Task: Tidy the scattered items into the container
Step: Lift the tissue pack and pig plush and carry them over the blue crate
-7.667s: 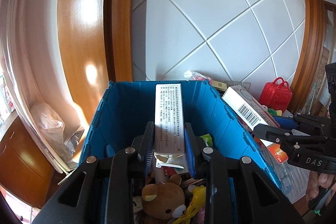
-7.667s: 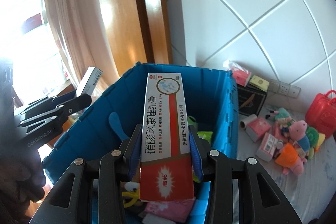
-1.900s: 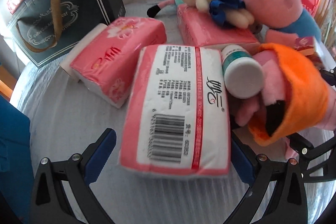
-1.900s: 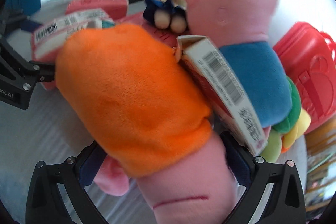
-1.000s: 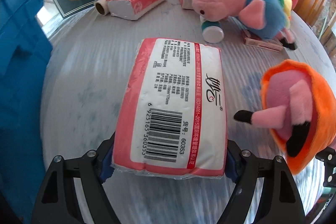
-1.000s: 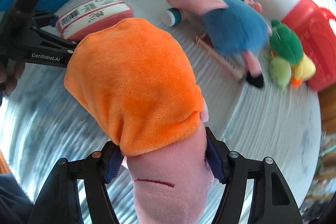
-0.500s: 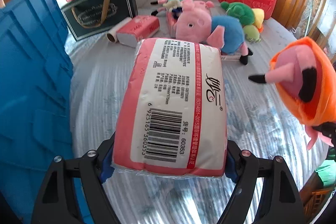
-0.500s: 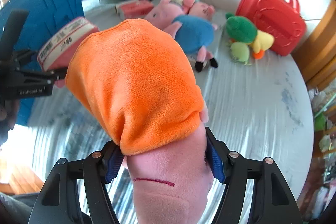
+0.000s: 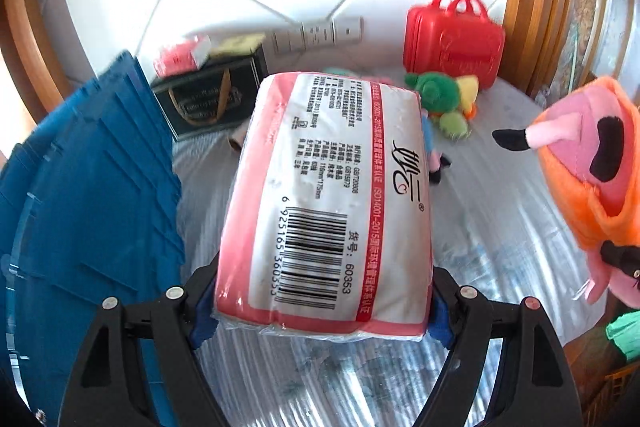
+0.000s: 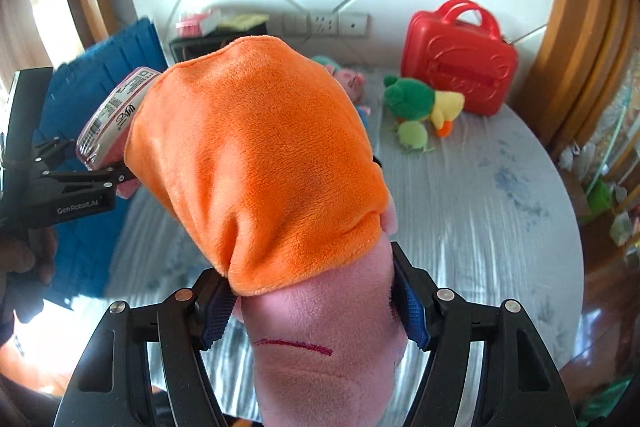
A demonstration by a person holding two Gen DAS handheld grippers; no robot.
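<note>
Left wrist view: left gripper (image 9: 322, 307) clamps a pink tissue pack (image 9: 326, 203), held above the table (image 9: 500, 211) beside the blue container (image 9: 92, 211). Right wrist view: right gripper (image 10: 310, 303) grips a pink plush pig in orange dress (image 10: 260, 155). Beyond, a green-yellow plush (image 10: 420, 105) lies near a red case (image 10: 458, 61).

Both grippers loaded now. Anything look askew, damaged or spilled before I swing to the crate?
Nothing is spilled or torn. The left gripper clamps the tissue pack squarely, wrapper intact. The right gripper holds the pig plush by its head, orange dress hanging away from the camera. The green and yellow plush and red case lie undisturbed.
</note>
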